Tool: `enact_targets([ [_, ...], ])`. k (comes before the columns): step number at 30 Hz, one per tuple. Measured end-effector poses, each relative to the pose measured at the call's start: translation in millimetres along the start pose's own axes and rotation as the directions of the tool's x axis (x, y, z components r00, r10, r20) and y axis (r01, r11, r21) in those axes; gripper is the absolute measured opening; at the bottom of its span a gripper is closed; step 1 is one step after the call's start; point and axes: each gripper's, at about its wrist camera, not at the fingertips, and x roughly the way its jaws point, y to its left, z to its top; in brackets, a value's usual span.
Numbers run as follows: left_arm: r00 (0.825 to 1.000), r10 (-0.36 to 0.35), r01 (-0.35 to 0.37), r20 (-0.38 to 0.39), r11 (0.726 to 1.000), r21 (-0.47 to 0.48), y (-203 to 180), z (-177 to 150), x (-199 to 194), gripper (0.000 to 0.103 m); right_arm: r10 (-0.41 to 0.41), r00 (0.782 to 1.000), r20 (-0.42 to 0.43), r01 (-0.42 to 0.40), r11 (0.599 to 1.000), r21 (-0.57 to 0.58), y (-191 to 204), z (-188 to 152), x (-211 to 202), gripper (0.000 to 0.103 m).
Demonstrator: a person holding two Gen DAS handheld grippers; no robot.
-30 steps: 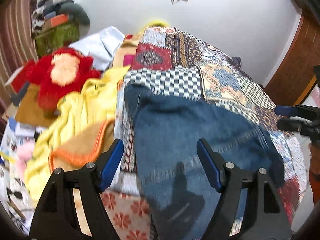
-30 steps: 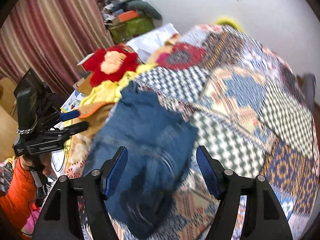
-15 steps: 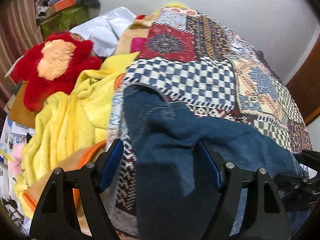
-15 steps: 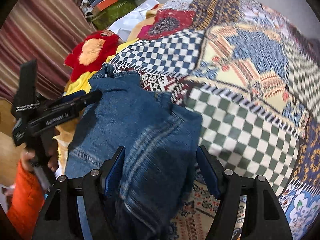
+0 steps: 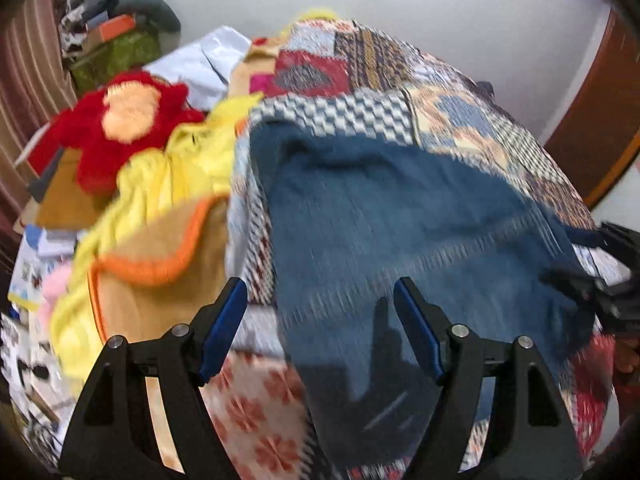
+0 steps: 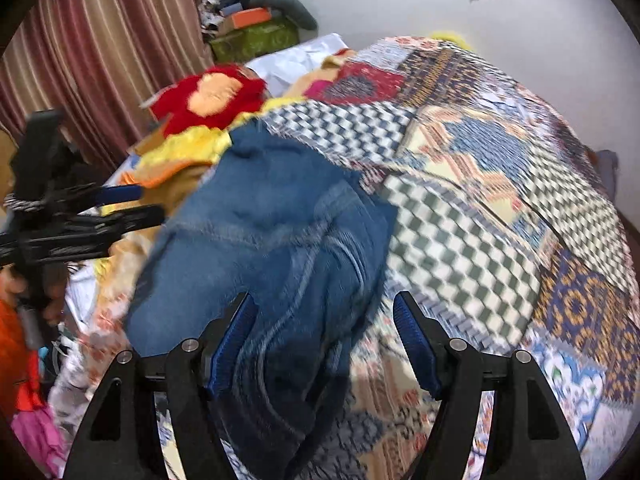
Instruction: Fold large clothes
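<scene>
1. A pair of blue denim jeans (image 5: 400,220) lay spread on the patchwork-quilted bed (image 6: 480,208), draped over its near edge beside a yellow fleece blanket (image 5: 160,184).
2. The left gripper (image 5: 318,328) and right gripper (image 6: 322,340) hovered above the denim, jaws spread, pinching nothing.
3. The step appeared to be the approach; next, each gripper would need to close on an edge of the jeans.

A bed (image 6: 500,208) covered by a patchwork quilt (image 5: 452,116) carries blue jeans (image 5: 400,232) spread flat near its front edge. Just beside them lie a yellow blanket (image 5: 168,184), a tan orange-edged cloth (image 5: 160,264), and what looks like a red plush toy (image 5: 120,120).
</scene>
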Motion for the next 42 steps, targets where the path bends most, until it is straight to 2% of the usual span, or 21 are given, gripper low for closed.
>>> enact_targets([
  [2, 1.000, 0.012, -0.011, -0.026, 1.000, 0.021, -6, -21, -4, 0.075, 0.005, 1.000, 0.002, -0.005, 0.999, 0.035, -7, -11, -6, 0.070],
  [5, 0.995, 0.084, -0.080, -0.054, 0.994, 0.070, -10, -46, -9, 0.075, 0.020, 1.000, 0.009, -0.021, 0.996, 0.087, -20, -24, -23, 0.070],
  [8, 0.990, 0.139, -0.134, -0.039, 0.986, 0.104, -14, -61, -19, 0.075, 0.001, 1.000, 0.029, -0.003, 0.996, 0.092, -23, -32, -44, 0.070],
  [11, 0.986, 0.168, -0.168, 0.008, 0.981, 0.096, -21, -68, -42, 0.075, -0.050, 0.997, 0.063, 0.043, 0.993, 0.109, -19, -38, -64, 0.070],
  [14, 0.984, 0.156, -0.163, 0.086, 0.984, 0.074, -28, -64, -71, 0.075, -0.090, 0.985, 0.147, 0.073, 0.991, 0.116, -8, -44, -95, 0.070],
  [16, 0.975, 0.153, -0.166, 0.164, 0.984, 0.070, -37, -57, -98, 0.075, -0.092, 0.975, 0.201, 0.069, 0.990, 0.120, -2, -43, -114, 0.070],
  [20, 0.927, 0.133, -0.167, 0.351, 0.984, 0.067, -59, -47, -158, 0.075, -0.111, 0.929, 0.353, 0.074, 0.990, 0.116, 18, -41, -164, 0.070],
  [21, 0.904, 0.120, -0.159, 0.411, 0.985, 0.064, -66, -46, -179, 0.075, -0.116, 0.907, 0.404, 0.077, 0.991, 0.112, 26, -41, -181, 0.070],
  [22, 0.887, 0.105, -0.149, 0.450, 0.987, 0.064, -71, -46, -193, 0.075, -0.117, 0.895, 0.430, 0.077, 0.991, 0.109, 31, -41, -191, 0.070],
  [23, 0.872, 0.090, -0.137, 0.480, 0.989, 0.063, -73, -45, -205, 0.075, -0.117, 0.873, 0.474, 0.075, 0.992, 0.105, 38, -42, -206, 0.070],
  [24, 0.851, 0.072, -0.119, 0.521, 0.991, 0.057, -78, -46, -220, 0.075, -0.117, 0.860, 0.496, 0.075, 0.992, 0.104, 41, -43, -214, 0.070],
  [25, 0.834, 0.058, -0.104, 0.549, 0.993, 0.053, -80, -47, -231, 0.075, -0.116, 0.837, 0.534, 0.074, 0.992, 0.099, 49, -45, -228, 0.070],
  [27, 0.804, 0.036, -0.081, 0.593, 0.996, 0.049, -85, -53, -251, 0.075, -0.106, 0.807, 0.581, 0.065, 0.994, 0.091, 60, -48, -246, 0.070],
  [29, 0.766, 0.038, -0.084, 0.642, 0.996, 0.042, -90, -61, -269, 0.075, -0.095, 0.783, 0.615, 0.056, 0.995, 0.082, 69, -52, -260, 0.070],
  [30, 0.748, 0.041, -0.090, 0.662, 0.995, 0.040, -93, -65, -277, 0.075, -0.094, 0.764, 0.639, 0.059, 0.995, 0.077, 76, -56, -268, 0.070],
  [32, 0.718, 0.051, -0.099, 0.694, 0.995, 0.030, -96, -73, -288, 0.075, -0.101, 0.738, 0.668, 0.069, 0.995, 0.074, 86, -62, -278, 0.070],
  [33, 0.700, 0.059, -0.100, 0.711, 0.995, 0.016, -97, -79, -294, 0.075, -0.103, 0.729, 0.677, 0.074, 0.995, 0.072, 91, -65, -282, 0.070],
  [35, 0.686, 0.069, -0.100, 0.724, 0.995, 0.000, -99, -86, -301, 0.075, -0.102, 0.718, 0.688, 0.077, 0.995, 0.067, 98, -69, -285, 0.070],
  [38, 0.673, 0.084, -0.098, 0.735, 0.995, -0.024, -100, -95, -307, 0.077, -0.107, 0.716, 0.690, 0.082, 0.994, 0.069, 106, -74, -284, 0.070],
  [40, 0.664, 0.094, -0.093, 0.742, 0.995, -0.043, -99, -100, -310, 0.086, -0.118, 0.719, 0.685, 0.094, 0.993, 0.073, 109, -76, -281, 0.071],
  [42, 0.655, 0.105, -0.084, 0.748, 0.994, -0.065, -96, -103, -313, 0.094, -0.132, 0.726, 0.675, 0.112, 0.991, 0.074, 112, -74, -276, 0.081],
])
